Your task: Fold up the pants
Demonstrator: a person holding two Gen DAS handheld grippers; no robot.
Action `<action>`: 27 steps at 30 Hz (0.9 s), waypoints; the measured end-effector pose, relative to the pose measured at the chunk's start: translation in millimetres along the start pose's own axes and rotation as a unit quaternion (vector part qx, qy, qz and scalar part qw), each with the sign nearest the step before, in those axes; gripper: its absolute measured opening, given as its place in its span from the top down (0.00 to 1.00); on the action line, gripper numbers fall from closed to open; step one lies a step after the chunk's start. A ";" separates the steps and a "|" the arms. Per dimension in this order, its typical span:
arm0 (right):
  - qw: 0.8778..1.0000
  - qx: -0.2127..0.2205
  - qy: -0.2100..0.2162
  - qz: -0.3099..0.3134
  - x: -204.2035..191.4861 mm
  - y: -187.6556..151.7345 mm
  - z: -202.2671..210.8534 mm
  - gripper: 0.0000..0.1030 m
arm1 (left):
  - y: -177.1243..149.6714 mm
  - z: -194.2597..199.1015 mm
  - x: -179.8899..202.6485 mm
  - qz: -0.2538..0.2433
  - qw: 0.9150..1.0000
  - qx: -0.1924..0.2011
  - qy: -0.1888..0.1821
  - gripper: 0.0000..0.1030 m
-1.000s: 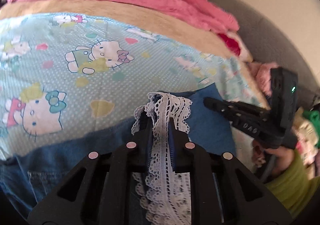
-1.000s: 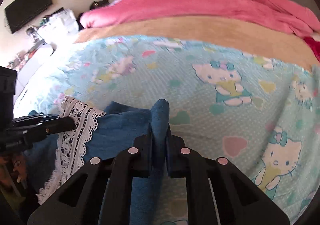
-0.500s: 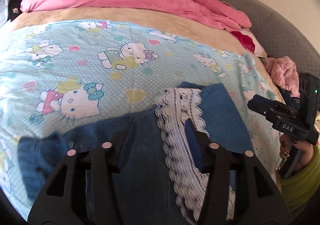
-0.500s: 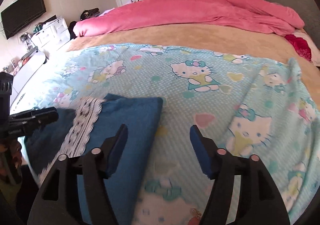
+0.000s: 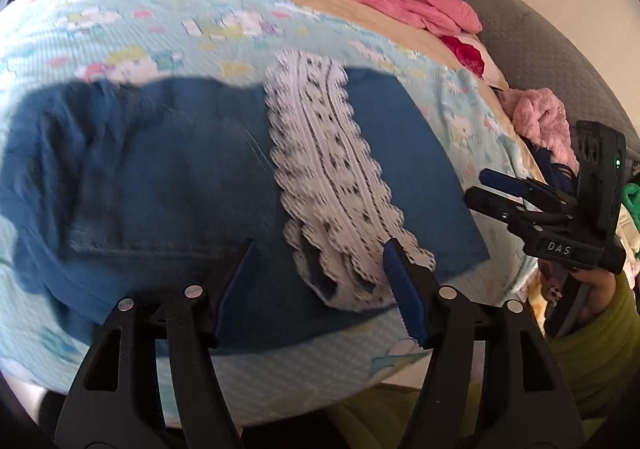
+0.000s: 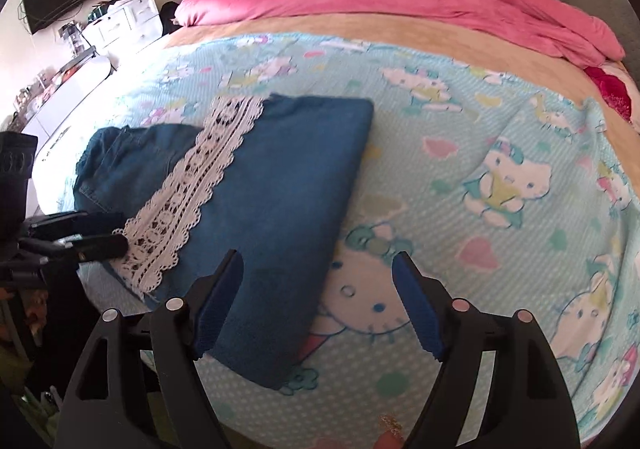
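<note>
Lying flat on the cartoon-print bedspread (image 6: 460, 177), the pants (image 6: 280, 185) filled the left-centre of the right wrist view and the middle band of the left wrist view, with their lace hem (image 5: 332, 185) doubled back across the denim. In the left wrist view the folded bundle ran long from left to right, waist end at the left edge of the frame and fold edge toward the right. The lace strip crossed it from upper centre down to lower centre.

The left gripper (image 5: 320, 281) hung just short of the lace's near end, jaws spread wide and holding nothing, so it looked the nearer tool for that end. The right gripper (image 6: 318, 301) was equally wide open and empty. Its left finger sat over the near denim corner and its right finger over bare bedspread, so it straddled the fold edge.

One second before, each gripper had been clamped shut, the left on the lace hem and the right on a pinch of denim. Half a second before, both had already let go. Since then both had drawn back toward the bed's near edge, leaving the fold lying undisturbed. The next fold probably should bring the waist end across toward the fold edge.
</note>
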State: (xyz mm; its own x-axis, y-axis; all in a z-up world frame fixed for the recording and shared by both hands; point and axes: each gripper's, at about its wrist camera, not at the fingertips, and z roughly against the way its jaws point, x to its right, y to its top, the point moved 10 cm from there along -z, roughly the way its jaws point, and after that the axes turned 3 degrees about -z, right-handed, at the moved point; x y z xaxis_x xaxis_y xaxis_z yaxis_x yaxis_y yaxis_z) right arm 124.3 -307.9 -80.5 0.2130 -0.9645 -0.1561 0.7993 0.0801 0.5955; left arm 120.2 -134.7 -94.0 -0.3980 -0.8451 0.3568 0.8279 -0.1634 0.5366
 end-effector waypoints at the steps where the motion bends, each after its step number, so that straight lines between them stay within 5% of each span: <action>1: 1.000 -0.005 0.004 -0.003 -1.7 -2.4 -2.6 0.26 | -0.7 -2.2 4.3 -0.004 1.000 0.002 0.002 0.53; 2: 1.000 -0.010 0.008 -0.004 -4.1 -4.8 -5.0 0.26 | -1.8 -6.7 10.5 -0.010 1.000 0.000 0.001 0.78; 3: 1.000 -0.014 0.009 -0.004 -5.6 -6.4 -6.9 0.26 | -3.5 -9.1 13.9 -0.012 1.000 -0.003 0.001 0.89; 5: 1.000 -0.019 0.009 0.000 -8.1 -7.7 -7.2 0.26 | -8.0 -9.8 24.0 -0.032 0.999 -0.010 0.004 0.91; 9: 1.000 -0.001 0.009 0.005 -8.5 -0.5 4.4 0.26 | -20.2 -1.6 23.0 -0.058 0.998 -0.017 0.022 0.87; 13: 1.000 0.010 0.017 0.012 -18.0 5.1 11.0 0.26 | -19.5 1.1 8.1 -0.023 0.999 -0.009 0.021 0.77; 21: 0.998 0.005 0.025 0.050 -42.1 2.3 8.6 0.27 | 2.4 23.5 30.1 -0.099 0.992 0.041 0.068 0.69; 27: 0.998 -0.028 0.009 0.049 -38.9 -12.7 -9.1 0.28 | -13.7 -4.2 21.6 -0.108 0.991 -0.005 0.084 0.65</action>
State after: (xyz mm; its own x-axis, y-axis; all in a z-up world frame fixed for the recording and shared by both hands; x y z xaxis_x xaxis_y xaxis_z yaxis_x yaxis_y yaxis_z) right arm 111.0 -269.1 -89.1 0.3015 -0.9466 -0.1142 0.8046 0.1883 0.5632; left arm 101.9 -152.8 -96.8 -0.4954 -0.8627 0.1019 0.7352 -0.3539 0.5781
